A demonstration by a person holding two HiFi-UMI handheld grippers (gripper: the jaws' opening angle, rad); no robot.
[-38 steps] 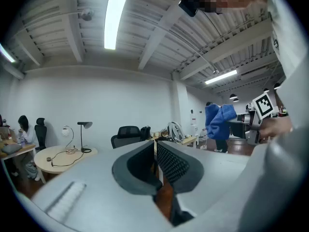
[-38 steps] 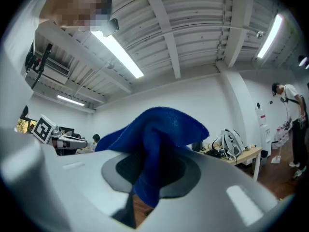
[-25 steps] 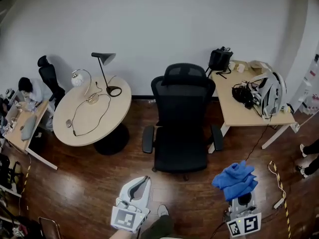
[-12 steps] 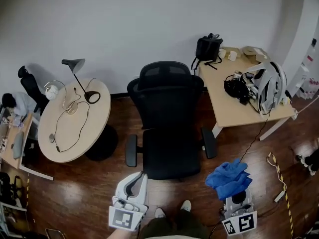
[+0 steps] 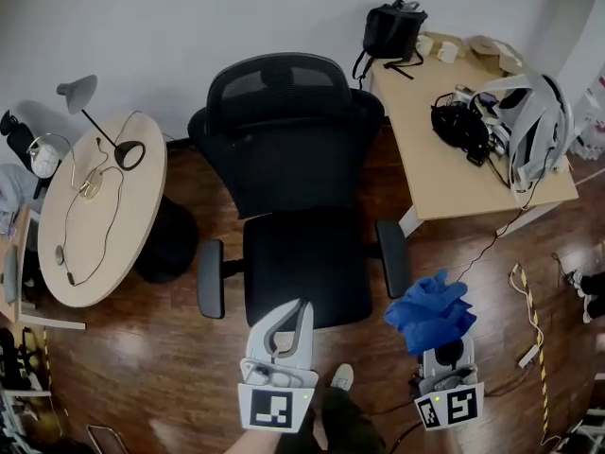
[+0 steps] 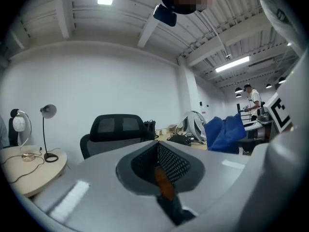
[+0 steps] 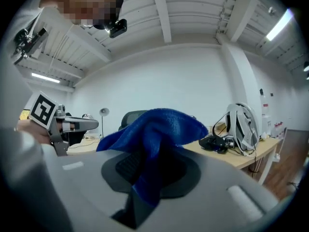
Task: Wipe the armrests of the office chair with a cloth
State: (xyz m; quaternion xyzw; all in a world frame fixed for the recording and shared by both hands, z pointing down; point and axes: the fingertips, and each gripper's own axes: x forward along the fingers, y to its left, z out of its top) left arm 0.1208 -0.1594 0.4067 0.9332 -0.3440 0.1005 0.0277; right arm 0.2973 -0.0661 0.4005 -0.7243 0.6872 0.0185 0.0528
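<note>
Blue cloth (image 5: pixel 430 310) is bunched up and clamped in the right gripper (image 7: pixel 145 172), a loose fold flopping over the top of its jaws. It hangs in the lower right of the head view, just beside the front end of the armrest on the right of the frame (image 5: pixel 393 258) and not yet touching it. The left gripper (image 5: pixel 291 312) sits low in the middle of the frame, over the front edge of the seat (image 5: pixel 302 263). Its jaws are all but together, having just eased apart a touch, with nothing between them.

From where I stand the wipe has not begun on the office chair (image 5: pixel 298 149). I'd say the near armrest is the one to take first. Bring the cloth down so that the loose fold lies flat on the pad, not the hard jaw tips, then draw it along the full length. The chair looks like one that swivels, so the free gripper might steady the seat or the backrest. The armrest at the left of the frame (image 5: pixel 210 278) is well apart from the cloth and can wait
</note>
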